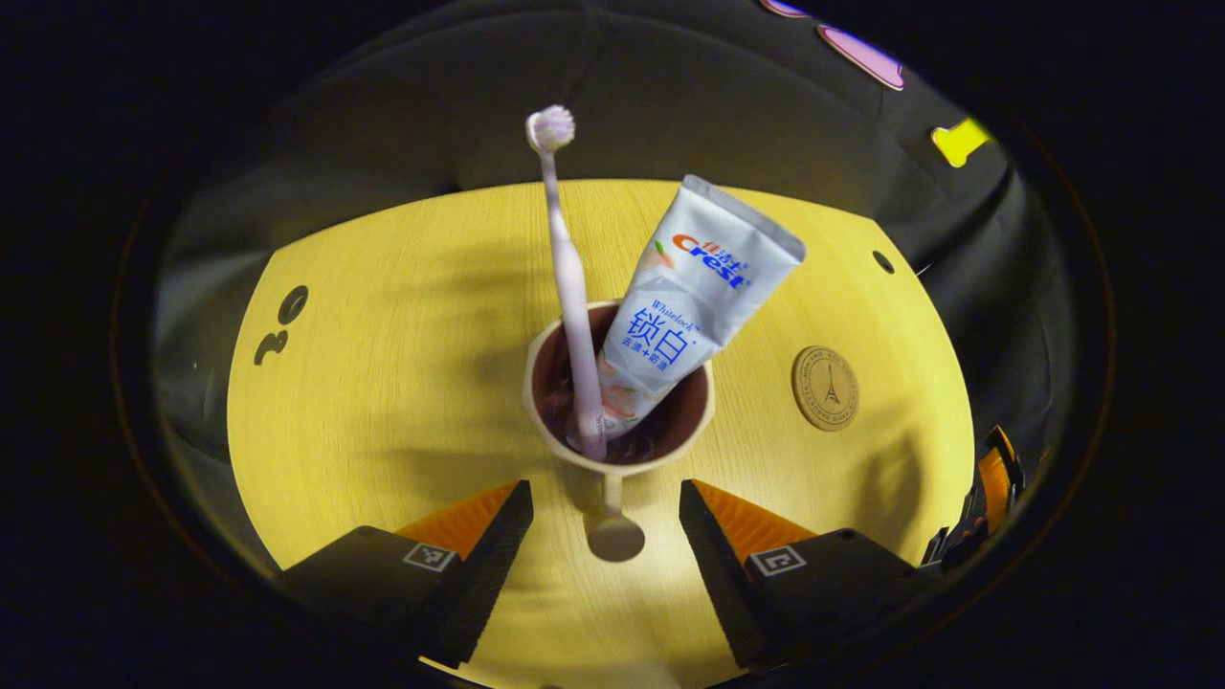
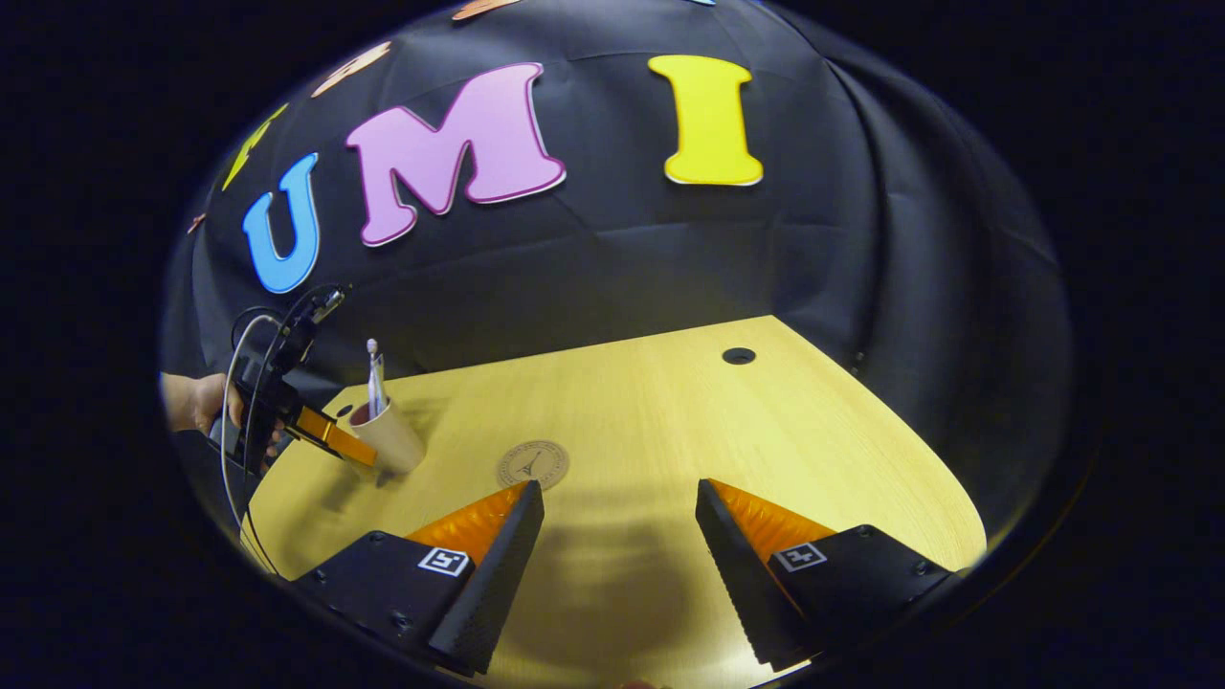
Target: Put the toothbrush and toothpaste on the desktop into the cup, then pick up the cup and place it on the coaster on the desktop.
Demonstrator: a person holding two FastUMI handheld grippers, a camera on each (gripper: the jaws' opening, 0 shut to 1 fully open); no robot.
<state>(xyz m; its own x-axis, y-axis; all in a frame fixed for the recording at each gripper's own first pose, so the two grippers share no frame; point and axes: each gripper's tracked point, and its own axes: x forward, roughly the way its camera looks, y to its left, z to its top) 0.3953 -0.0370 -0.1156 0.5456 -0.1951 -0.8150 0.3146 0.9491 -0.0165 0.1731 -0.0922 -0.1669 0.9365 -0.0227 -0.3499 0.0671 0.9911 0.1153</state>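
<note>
A beige cup with a dark inside stands mid-table in the left gripper view. In it stand a pale pink toothbrush, bristles up, and a white toothpaste tube leaning right. The cup's handle points at me and lies between the fingers of my left gripper, which is open and not touching it. A round brown coaster lies to the cup's right. In the right gripper view, my right gripper hangs open and holds nothing. Beyond it lie the coaster and the cup, where the left gripper sits.
The yellow wooden table has cable holes at the far left and another hole at the far right corner. A hand holds the left gripper. The right gripper shows at the table's right edge. Black cloth walls stand behind.
</note>
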